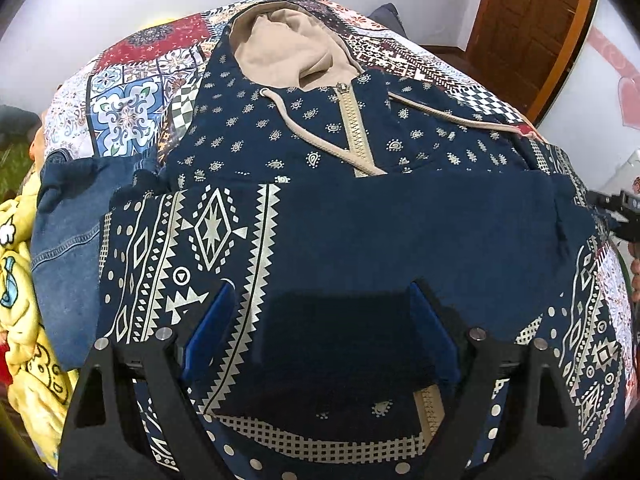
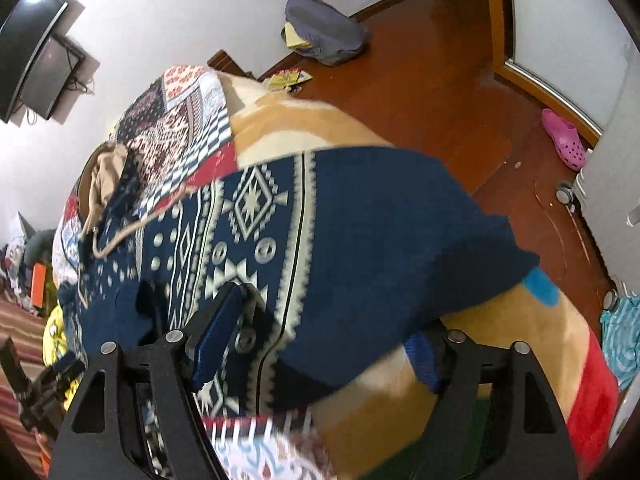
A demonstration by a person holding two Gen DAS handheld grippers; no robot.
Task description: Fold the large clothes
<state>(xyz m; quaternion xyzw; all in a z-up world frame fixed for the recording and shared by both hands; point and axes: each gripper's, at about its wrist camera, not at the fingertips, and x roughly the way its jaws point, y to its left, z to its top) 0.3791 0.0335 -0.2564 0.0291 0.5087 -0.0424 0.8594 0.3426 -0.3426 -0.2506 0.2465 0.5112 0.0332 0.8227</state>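
Note:
A navy patterned zip hoodie [image 1: 304, 128] with a beige hood lies on the bed, its sleeves folded across the chest. My left gripper [image 1: 320, 300] hovers over the lower part of the hoodie; its blue pads stand wide apart with nothing between them. In the right wrist view my right gripper [image 2: 328, 320] is at the hoodie's side; the navy patterned sleeve [image 2: 360, 220] drapes over and between its blue pads, which stand apart. The right gripper also shows at the right edge of the left wrist view [image 1: 616, 208].
A patchwork quilt [image 1: 132, 92] covers the bed. Blue jeans [image 1: 68, 232] and a yellow garment [image 1: 24, 300] lie left of the hoodie. A tan blanket [image 2: 520, 332] hangs off the bed side. On the wooden floor are a pink clog [image 2: 564, 140] and a grey bag [image 2: 324, 28].

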